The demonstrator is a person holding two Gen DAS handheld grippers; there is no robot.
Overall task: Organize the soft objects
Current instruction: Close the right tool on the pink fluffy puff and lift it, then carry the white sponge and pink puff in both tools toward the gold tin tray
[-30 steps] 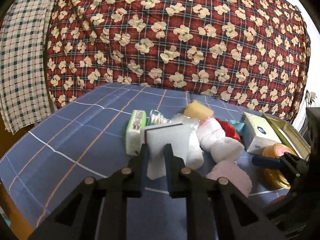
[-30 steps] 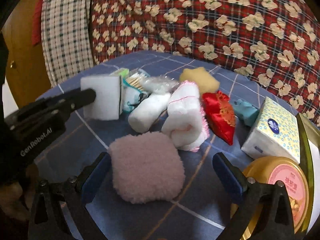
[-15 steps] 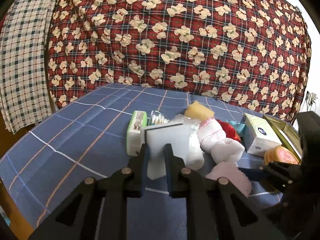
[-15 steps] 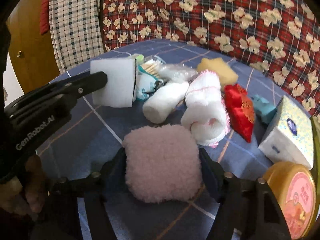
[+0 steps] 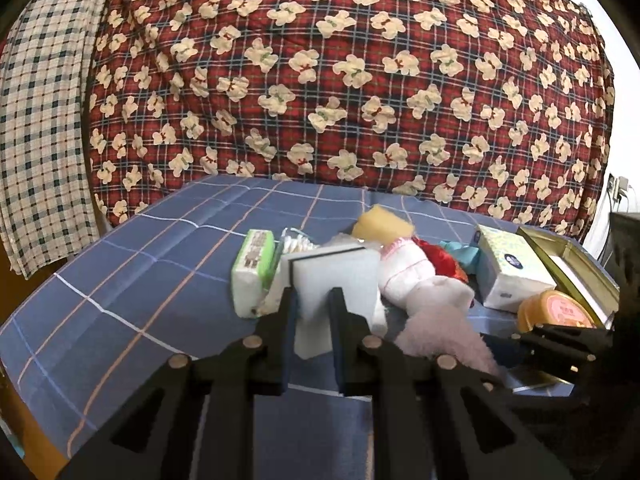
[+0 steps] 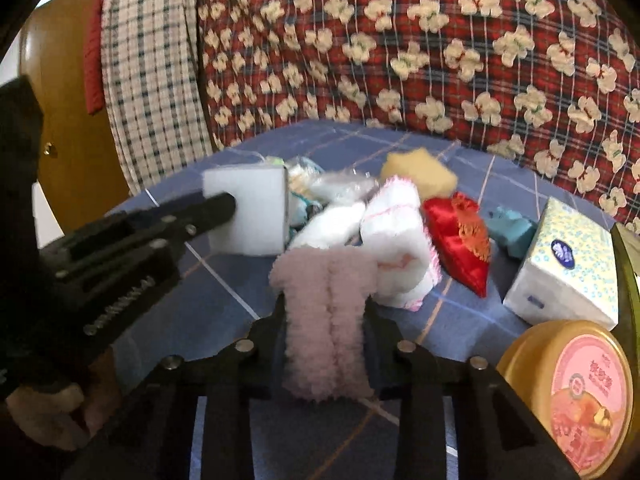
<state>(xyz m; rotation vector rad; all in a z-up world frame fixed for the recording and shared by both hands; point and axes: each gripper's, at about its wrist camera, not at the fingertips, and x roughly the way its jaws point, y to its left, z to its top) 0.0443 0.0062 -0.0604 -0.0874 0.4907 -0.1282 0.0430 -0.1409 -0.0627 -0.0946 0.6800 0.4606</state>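
- The right claw (image 6: 325, 312) had just been closing; its jaws were wide around the pink fluffy pad (image 6: 326, 320) a second earlier and were now clamped on it, the pad squeezed into upright folds.
- The pad appeared lifted at its front edge, though whether it was fully clear of the blue checked cloth (image 6: 224, 280) could not be told.
- The left claw (image 5: 313, 308) was unchanged: kept clamped on the white sponge block (image 5: 340, 276), held above the cloth beside the pile.
- The rolled white towel (image 6: 396, 248), red satin pouch (image 6: 460, 240) and yellow sponge (image 6: 420, 172) were left untouched.
- Judged: grasp made on both soft items; both were ready to be carried off, possibly toward the gold tin (image 5: 568, 264) at right.
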